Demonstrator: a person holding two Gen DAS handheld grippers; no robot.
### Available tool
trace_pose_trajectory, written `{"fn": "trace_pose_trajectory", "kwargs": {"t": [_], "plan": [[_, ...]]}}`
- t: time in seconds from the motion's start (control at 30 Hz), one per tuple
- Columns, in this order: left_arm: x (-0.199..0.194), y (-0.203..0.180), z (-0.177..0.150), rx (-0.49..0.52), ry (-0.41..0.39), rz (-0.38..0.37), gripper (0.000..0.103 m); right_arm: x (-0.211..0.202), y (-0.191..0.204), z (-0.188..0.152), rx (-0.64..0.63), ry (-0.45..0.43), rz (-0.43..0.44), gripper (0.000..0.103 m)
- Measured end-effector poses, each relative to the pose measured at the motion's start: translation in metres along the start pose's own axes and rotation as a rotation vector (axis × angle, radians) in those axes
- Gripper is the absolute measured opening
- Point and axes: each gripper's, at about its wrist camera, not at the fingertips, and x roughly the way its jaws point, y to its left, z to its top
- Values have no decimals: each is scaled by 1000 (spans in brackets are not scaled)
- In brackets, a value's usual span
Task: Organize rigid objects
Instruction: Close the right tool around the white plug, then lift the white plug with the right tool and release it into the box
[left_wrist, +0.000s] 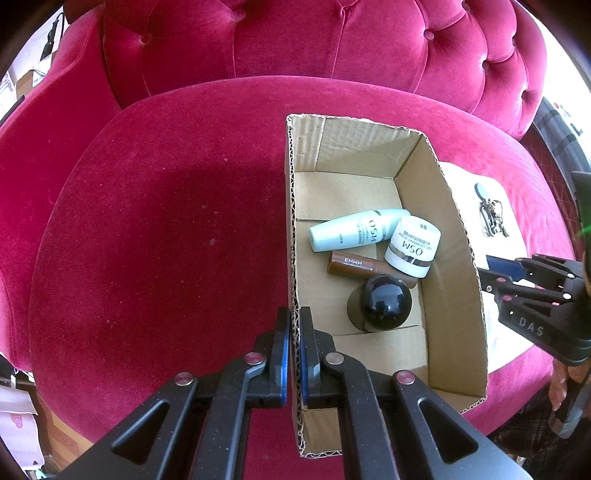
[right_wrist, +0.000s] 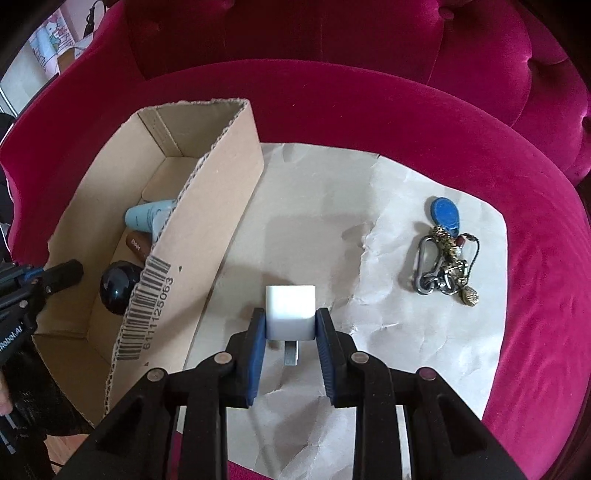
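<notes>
While the left tongs (left_wrist: 294, 354) pinch the cardboard box (left_wrist: 458, 236) wall to steady it, the right tongs (right_wrist: 290, 328) grip the white charger (right_wrist: 290, 310) for boxing.

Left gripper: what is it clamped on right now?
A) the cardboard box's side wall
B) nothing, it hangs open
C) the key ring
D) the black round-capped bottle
A: in the left wrist view the left gripper has one finger on each side of the corrugated wall of the cardboard box, pressed against it, while the black round-capped bottle lies untouched inside.
</notes>
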Motion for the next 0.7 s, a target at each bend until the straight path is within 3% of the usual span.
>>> {"fn": "trace_pose_trajectory", "kwargs": {"t": [0.7], "plan": [[0, -1, -1, -1, -1, -1, 4, -50, -11, 10, 18, -18, -6, 28]]}}
